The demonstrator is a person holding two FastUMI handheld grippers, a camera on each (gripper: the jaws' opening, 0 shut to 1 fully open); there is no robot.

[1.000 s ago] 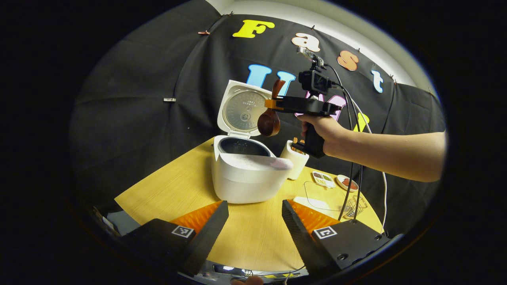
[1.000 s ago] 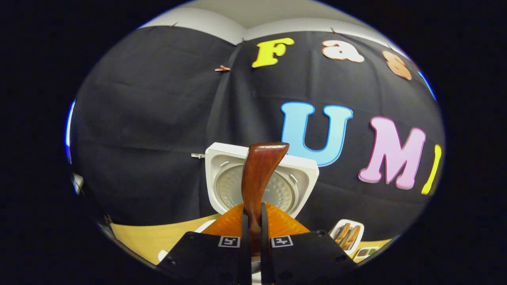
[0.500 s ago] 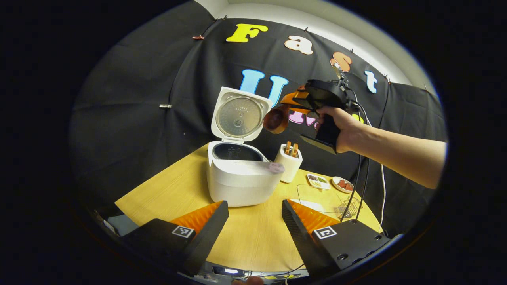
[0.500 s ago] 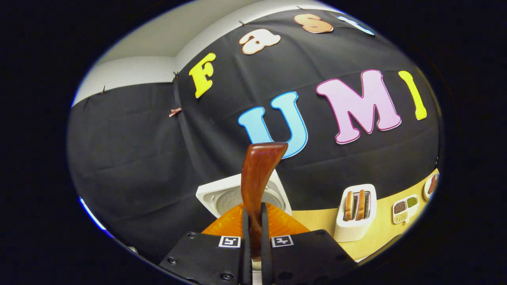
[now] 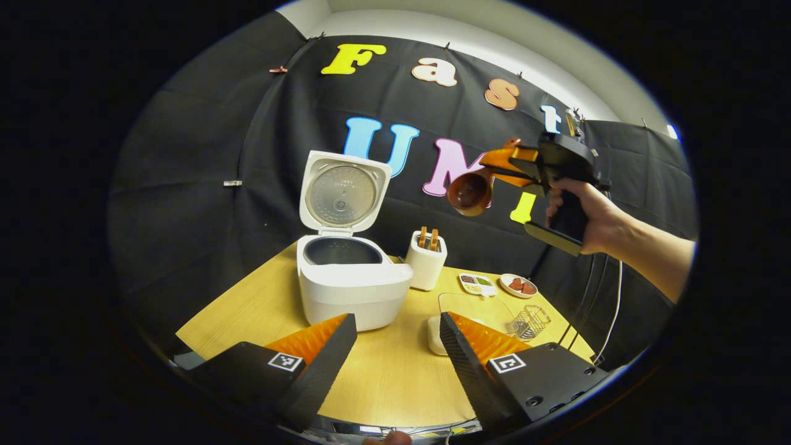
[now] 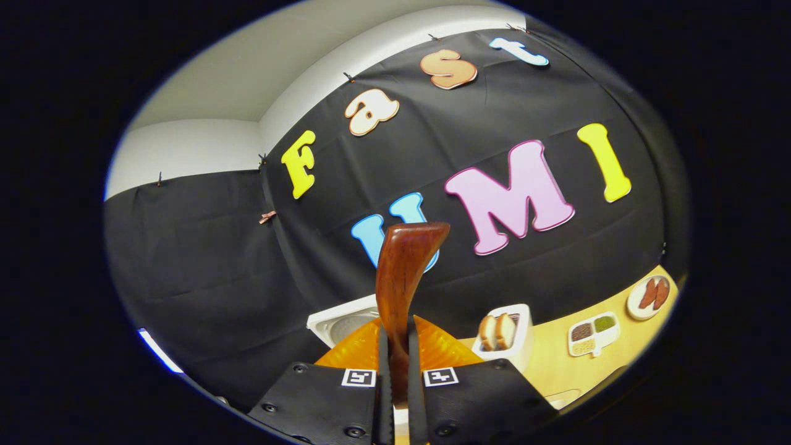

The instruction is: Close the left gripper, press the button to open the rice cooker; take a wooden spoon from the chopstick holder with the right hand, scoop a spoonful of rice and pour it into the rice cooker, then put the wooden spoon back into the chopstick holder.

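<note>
The white rice cooker (image 5: 346, 284) stands on the wooden table (image 5: 247, 306) with its lid (image 5: 341, 194) swung up and the dark pot showing. To its right is the white chopstick holder (image 5: 426, 261) with wooden handles sticking out. My right gripper (image 6: 395, 361) is shut on the wooden spoon (image 6: 401, 278). In the left gripper view that gripper (image 5: 519, 167) hangs high at the right, above the table, with the spoon's bowl (image 5: 469, 193) pointing left. My left gripper (image 5: 395, 346) stands open over the near table edge with nothing between its fingers.
Right of the holder lie a small divided dish (image 5: 476, 284) and a round plate (image 5: 518, 285) of red food. A clear container (image 5: 473, 304), a small wire basket (image 5: 530, 321) and a white bowl (image 5: 434, 334) sit near the right finger. Cables hang at the right.
The right gripper has carried the spoon up and to the right, away from the cooker and past the holder. My left gripper has drifted and stays open.
</note>
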